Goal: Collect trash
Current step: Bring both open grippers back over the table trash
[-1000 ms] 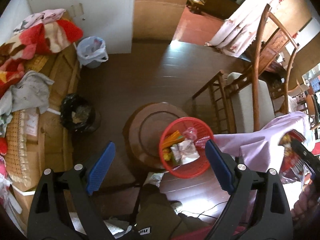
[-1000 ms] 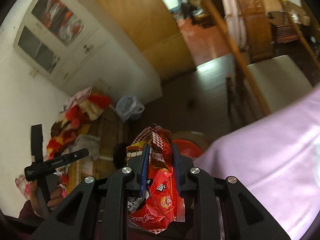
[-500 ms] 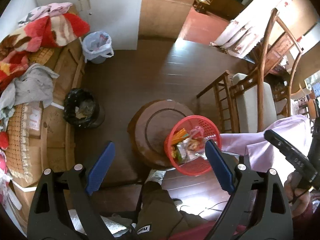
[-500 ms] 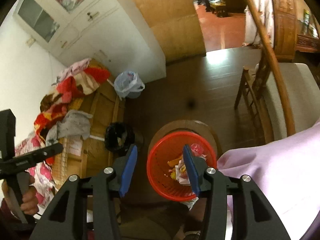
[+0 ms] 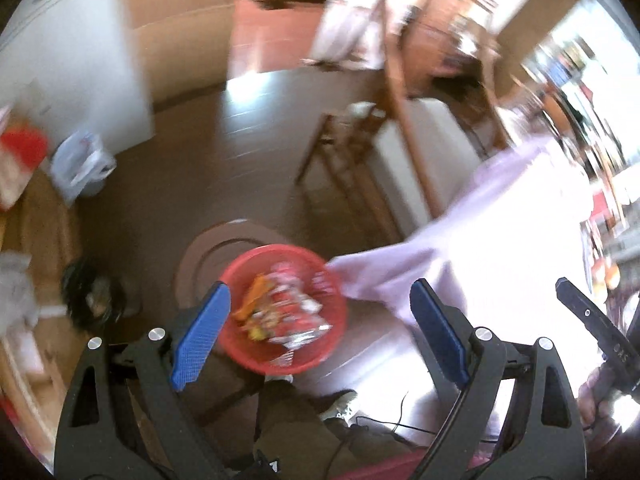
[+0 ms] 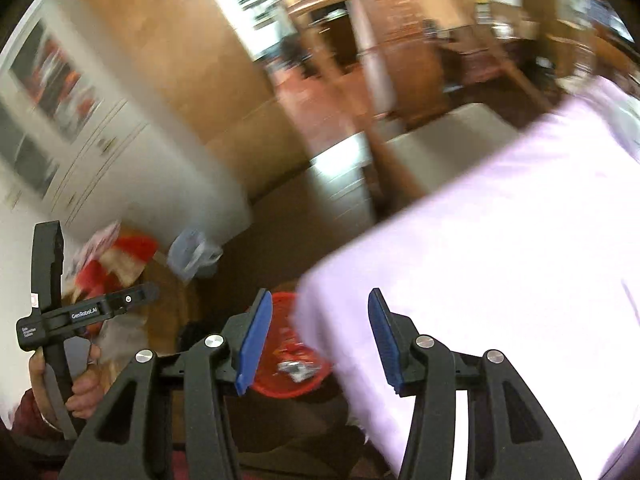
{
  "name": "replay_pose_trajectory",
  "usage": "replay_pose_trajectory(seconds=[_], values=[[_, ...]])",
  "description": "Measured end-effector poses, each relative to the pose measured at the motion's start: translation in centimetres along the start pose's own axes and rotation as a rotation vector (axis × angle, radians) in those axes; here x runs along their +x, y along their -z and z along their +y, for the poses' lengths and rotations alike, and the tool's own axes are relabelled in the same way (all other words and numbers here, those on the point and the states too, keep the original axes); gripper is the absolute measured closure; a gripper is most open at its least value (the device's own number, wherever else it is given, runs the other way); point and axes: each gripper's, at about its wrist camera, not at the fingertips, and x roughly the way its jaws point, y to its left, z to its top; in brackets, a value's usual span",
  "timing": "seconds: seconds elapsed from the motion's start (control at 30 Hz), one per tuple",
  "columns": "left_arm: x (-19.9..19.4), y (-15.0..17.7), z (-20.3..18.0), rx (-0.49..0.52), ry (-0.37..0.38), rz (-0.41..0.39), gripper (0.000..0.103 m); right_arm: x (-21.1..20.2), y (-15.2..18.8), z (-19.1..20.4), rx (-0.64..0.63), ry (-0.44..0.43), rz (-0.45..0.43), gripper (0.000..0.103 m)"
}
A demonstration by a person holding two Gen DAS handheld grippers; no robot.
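A red mesh basket (image 5: 336,292) sits on a round wooden stool (image 5: 200,256) and holds several snack wrappers, among them a red-and-white packet (image 5: 292,312). My left gripper (image 5: 320,336) is open and empty, high above the basket. My right gripper (image 6: 318,340) is open and empty; the basket (image 6: 280,384) shows low between its fingers, half hidden by the pale purple tablecloth (image 6: 480,280). Both views are motion-blurred.
A table under the purple cloth (image 5: 520,248) fills the right side. A wooden chair with a white cushion (image 5: 424,148) stands beyond it. A black-lined bin (image 5: 88,296) and a bin with a pale bag (image 5: 80,164) stand by the cluttered wooden bench at left.
My right gripper opened and the red snack packet dropped into the basket. Both grippers have since swung right, towards the cloth-covered table.
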Motion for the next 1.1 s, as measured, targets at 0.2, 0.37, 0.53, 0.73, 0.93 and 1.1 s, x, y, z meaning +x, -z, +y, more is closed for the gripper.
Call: replay_pose_trajectory(seconds=[0.2,0.37,0.53,0.73,0.93,1.1], values=[[2.9,-0.8,-9.6,0.240,0.097,0.055,0.015,-6.6,4.1,-7.5,0.229,0.141,-0.127,0.050],[5.3,0.3,-18.9,0.466,0.184,0.118,0.015,-12.5,9.6,-12.9,0.438,0.263,-0.231,0.049],[7.0,3.3,-26.7,0.657,0.258,0.171,0.014,-16.7,15.6,-15.9,0.616,0.369,-0.311,0.048],[8.6,7.6,-34.9,0.841,0.318,0.231,0.013,-20.7,21.9,-18.8,0.796,0.472,-0.389,0.048],[8.4,10.2,-39.4,0.929,0.340,0.231,0.013,-22.7,24.9,-22.2,0.862,0.503,-0.414,0.047],[8.3,10.1,-40.2,0.897,0.298,0.203,0.013,-23.9,24.5,-26.0,0.840,0.491,-0.431,0.046]])
